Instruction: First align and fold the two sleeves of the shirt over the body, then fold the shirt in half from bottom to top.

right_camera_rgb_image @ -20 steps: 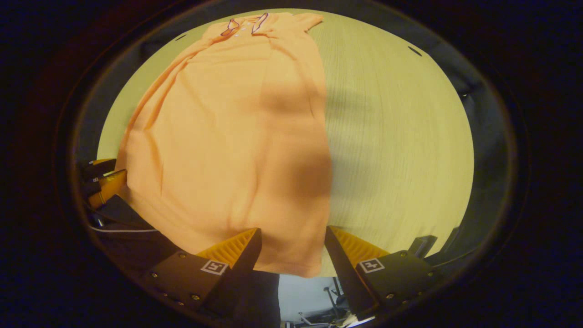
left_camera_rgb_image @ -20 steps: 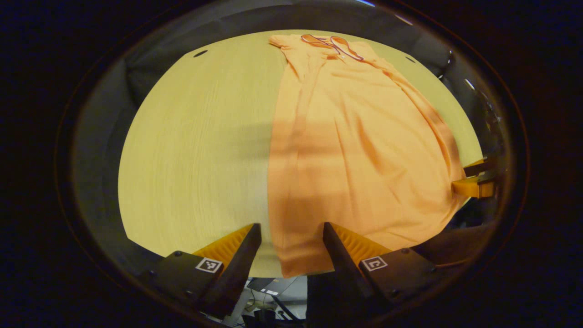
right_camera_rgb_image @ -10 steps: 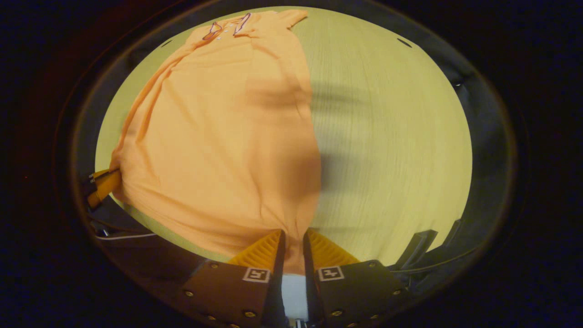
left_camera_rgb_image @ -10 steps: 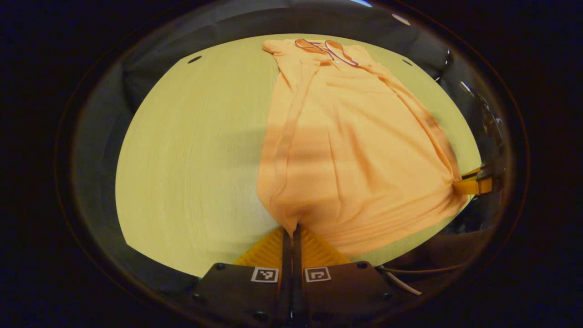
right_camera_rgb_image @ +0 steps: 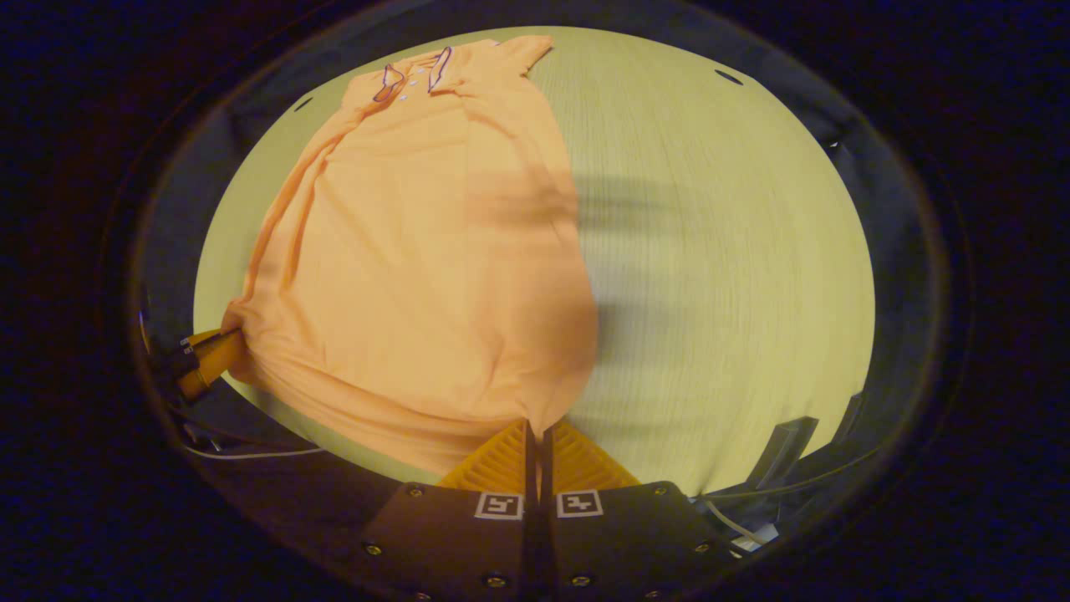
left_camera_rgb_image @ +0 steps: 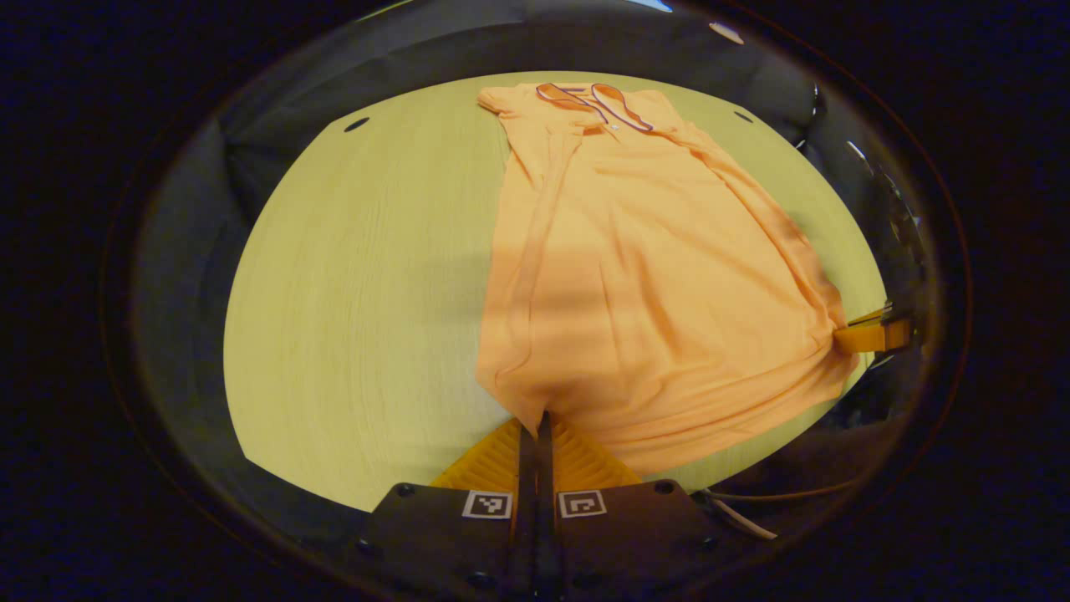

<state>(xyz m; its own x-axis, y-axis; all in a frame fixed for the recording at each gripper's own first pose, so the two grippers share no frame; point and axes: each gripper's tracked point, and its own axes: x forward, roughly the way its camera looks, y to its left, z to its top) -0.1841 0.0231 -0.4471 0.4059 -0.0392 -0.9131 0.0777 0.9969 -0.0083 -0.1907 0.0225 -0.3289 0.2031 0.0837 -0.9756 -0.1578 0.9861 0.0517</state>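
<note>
Both tongs point(left_camera_rgb_image: 535, 422) point(right_camera_rgb_image: 537, 433) now clamp the raised shirt point(left_camera_rgb_image: 635, 276) hem.

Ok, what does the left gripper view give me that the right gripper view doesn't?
Left gripper view: the left gripper shut on one hem corner of the shirt, bare table on its left, right gripper far right. Right gripper view: that gripper shut on the other corner, bare table on the right. Shared: shirt lying flat, collar at the far end.
</note>
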